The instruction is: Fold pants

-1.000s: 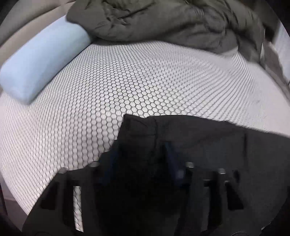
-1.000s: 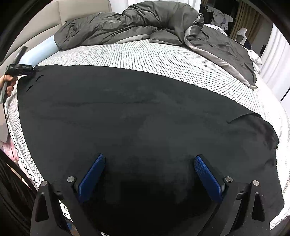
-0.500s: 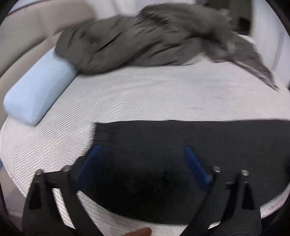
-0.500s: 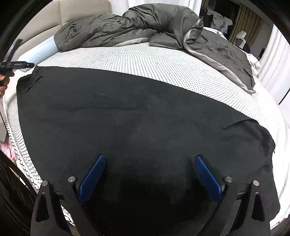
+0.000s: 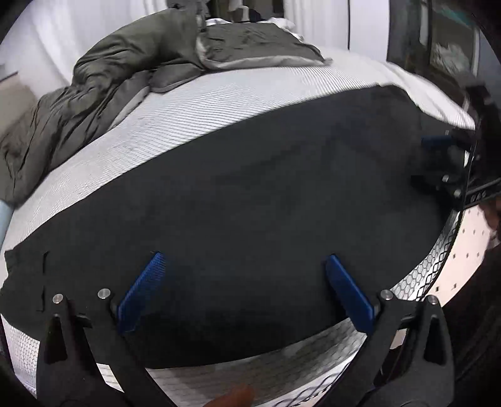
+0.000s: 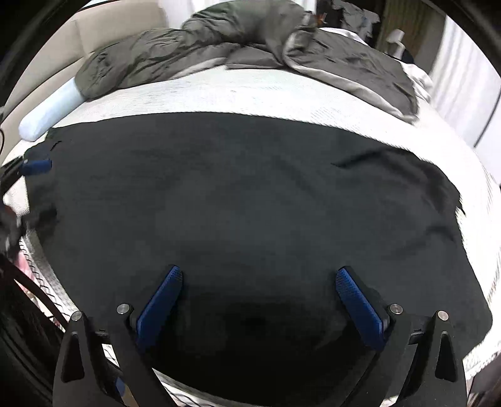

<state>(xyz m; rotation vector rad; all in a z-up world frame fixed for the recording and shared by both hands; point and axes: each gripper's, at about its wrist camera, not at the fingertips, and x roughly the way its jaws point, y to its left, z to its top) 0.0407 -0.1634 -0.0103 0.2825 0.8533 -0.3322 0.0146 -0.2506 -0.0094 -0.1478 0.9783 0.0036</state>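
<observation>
Left jaws: the left gripper (image 5: pixel 244 288) stands spread wide, blue pads (image 5: pixel 141 294) apart, with nothing pinched between them.
Right jaws: the right gripper (image 6: pixel 258 300) is spread wide too, and its pads (image 6: pixel 360 308) grip nothing.
Pants: the black pants (image 6: pixel 250 213) lie flat and spread out under and ahead of both sets of jaws, running far to either side of them.
Pants edge: in the left view the near hem (image 5: pixel 250 353) sits just below the pads, with bare sheet in front of it.
Other gripper: in the left view the right gripper (image 5: pixel 447 162) shows at the far right over the pants; in the right view a blue pad of the left gripper (image 6: pixel 36 166) shows at the far left edge.
Surface: a bed with a white honeycomb-print sheet (image 5: pixel 194 125), bare beyond the pants.
Duvet: a rumpled grey duvet (image 6: pixel 250 47) is heaped well beyond the jaws at the far side.
Bolster: a pale blue bolster (image 6: pixel 50 112) lies ahead and left of the right jaws, near the pants' far left corner.
Room: a beige headboard (image 6: pixel 94 28) stands behind the bolster; white curtains (image 6: pixel 463 72) hang far to the right.
</observation>
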